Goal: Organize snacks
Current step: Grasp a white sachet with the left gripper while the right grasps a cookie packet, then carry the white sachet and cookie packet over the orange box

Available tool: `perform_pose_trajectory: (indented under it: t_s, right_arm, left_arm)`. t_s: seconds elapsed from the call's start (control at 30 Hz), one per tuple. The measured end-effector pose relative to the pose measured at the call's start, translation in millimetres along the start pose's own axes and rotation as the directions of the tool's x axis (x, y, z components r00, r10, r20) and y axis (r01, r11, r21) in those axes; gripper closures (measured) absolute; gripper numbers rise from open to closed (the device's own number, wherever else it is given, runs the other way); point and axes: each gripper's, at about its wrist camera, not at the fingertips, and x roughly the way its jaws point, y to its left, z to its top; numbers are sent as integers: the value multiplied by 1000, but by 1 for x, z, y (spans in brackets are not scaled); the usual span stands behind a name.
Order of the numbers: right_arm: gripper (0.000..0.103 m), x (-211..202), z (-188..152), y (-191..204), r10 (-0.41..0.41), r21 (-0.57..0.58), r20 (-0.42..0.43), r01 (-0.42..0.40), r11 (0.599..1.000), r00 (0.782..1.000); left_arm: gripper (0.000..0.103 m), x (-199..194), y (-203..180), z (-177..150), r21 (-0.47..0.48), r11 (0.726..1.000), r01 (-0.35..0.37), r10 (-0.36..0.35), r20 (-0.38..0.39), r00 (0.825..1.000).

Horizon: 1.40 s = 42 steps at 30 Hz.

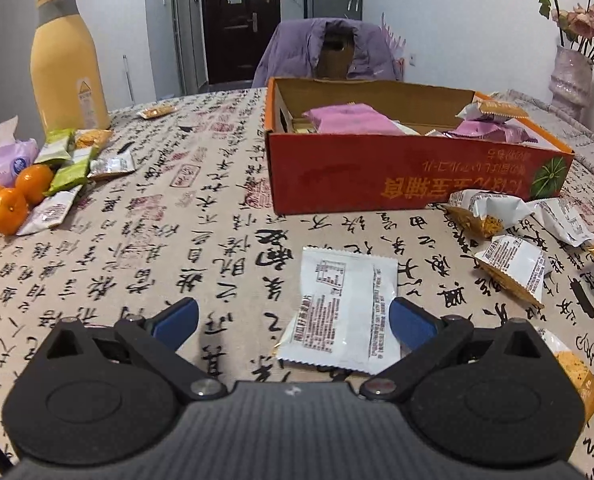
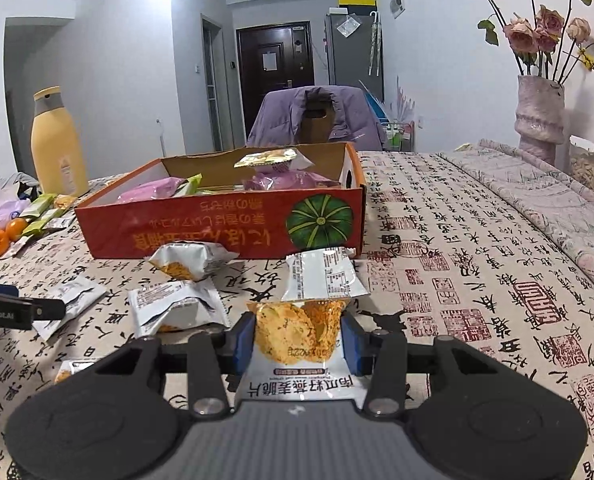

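I use the red box (image 2: pixel 225 220) as my marker. My right gripper (image 2: pixel 297 336) is pinching a snack packet (image 2: pixel 297 344) by its sides, in front of the box's near wall and clear of the tablecloth (image 2: pixel 477 280); the packet's far end is folded up and over between the blue pads. My left gripper (image 1: pixel 293 320) stands spread wide, holding nothing, over a flat white packet (image 1: pixel 345 308) that lies in front of the box, nearer to me; one pad overlaps its edge.

More packets lie loose just before the box's near wall (image 1: pixel 485 216), and pink and yellow ones already sit inside the box (image 1: pixel 353 120).

The risks, as I judge them: the pinch is only on the packet's edges, so the crisps inside may crack, or the slick wrapper may slide out on the way over the wall. The near wall is tall; carrying low would catch the packet on it. The left gripper, closing on a flat packet, could just scrape the cloth and bunch it.
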Motion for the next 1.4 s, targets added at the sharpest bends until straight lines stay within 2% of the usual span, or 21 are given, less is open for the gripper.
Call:
perform_pose_trajectory:
  t_s: [0.27, 0.5, 0.57, 0.6, 0.67, 0.7, 0.8, 0.93, 1.07, 1.4]
  right_arm:
    - [59, 2, -1, -2, 5, 9, -5, -5, 1000, 1000]
    - [59, 3, -2, -2, 11, 8, -7, -11, 1000, 1000]
    - [59, 2, -2, -1, 13, 8, -7, -12, 1000, 1000]
    - [59, 2, -2, -1, 13, 8, -7, -13, 1000, 1000]
    - [59, 2, -2, 0, 13, 7, -8, -13, 1000, 1000]
    - [59, 3, -2, 0, 14, 6, -8, -14, 1000, 1000]
    - [59, 2, -2, 2, 16, 1, -9, -16, 1000, 1000]
    - [59, 1, -2, 4, 17, -6, -9, -17, 1000, 1000]
    - [59, -1, 0, 5, 16, -10, -4, -16, 1000, 1000]
    - [59, -5, 12, 15, 22, -50, 29, -20, 999, 999]
  left_arm:
    - [0, 15, -15, 9, 22, 1000, -11, 12, -42, 999]
    - [2, 20, -17, 11, -6, 1000, 4, -5, -51, 999]
    - [6, 19, -17, 11, -6, 1000, 14, -15, -45, 999]
    - [13, 18, -17, 11, -4, 1000, 19, -19, -41, 999]
    - [30, 14, -19, 10, -5, 1000, 19, -19, -25, 999]
    - [44, 11, -19, 10, -7, 1000, 20, -20, -18, 1000]
    - [49, 6, -19, 7, -14, 1000, 28, -28, -3, 1000]
    - [51, 0, -21, 3, -16, 1000, 26, -26, 20, 999]
    - [51, -12, -22, 4, -7, 1000, 12, -11, 76, 997]
    - [51, -41, -27, 22, -17, 999, 29, -25, 198, 980]
